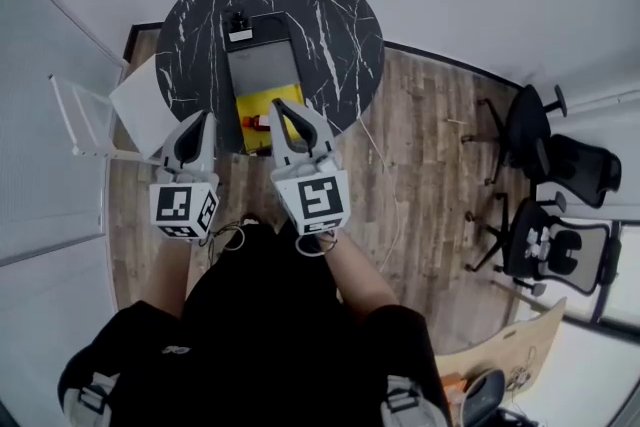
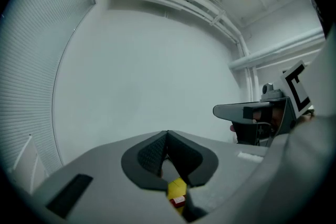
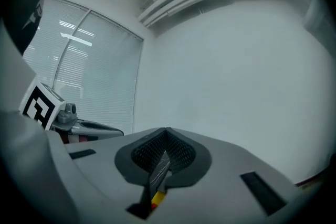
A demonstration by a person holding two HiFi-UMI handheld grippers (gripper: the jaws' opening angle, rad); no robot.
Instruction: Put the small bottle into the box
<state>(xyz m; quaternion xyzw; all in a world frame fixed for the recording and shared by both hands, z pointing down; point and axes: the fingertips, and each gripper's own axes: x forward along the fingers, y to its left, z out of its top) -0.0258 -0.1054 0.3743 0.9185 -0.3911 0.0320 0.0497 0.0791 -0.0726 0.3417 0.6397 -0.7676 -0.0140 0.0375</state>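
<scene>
A round black marble table [image 1: 330, 25] holds a long dark box [image 1: 262, 65] with a yellow sheet [image 1: 275, 100] at its near end. The small red bottle [image 1: 256, 122] lies on that yellow part. Both grippers hover over the table's near edge, pointing up and away toward the wall. My left gripper [image 1: 207, 118] is left of the bottle, its jaws closed together with nothing held [image 2: 168, 136]. My right gripper [image 1: 283, 105] is just right of the bottle, also shut and empty [image 3: 167, 131]. A bit of yellow [image 2: 177, 186] and red [image 2: 177, 200] shows below the left jaws.
A small black item with a white label [image 1: 240, 25] sits at the box's far end. A white frame and board [image 1: 95, 115] stand left of the table. Office chairs [image 1: 545, 165] are at the right. A cable [image 1: 385, 185] runs across the wooden floor.
</scene>
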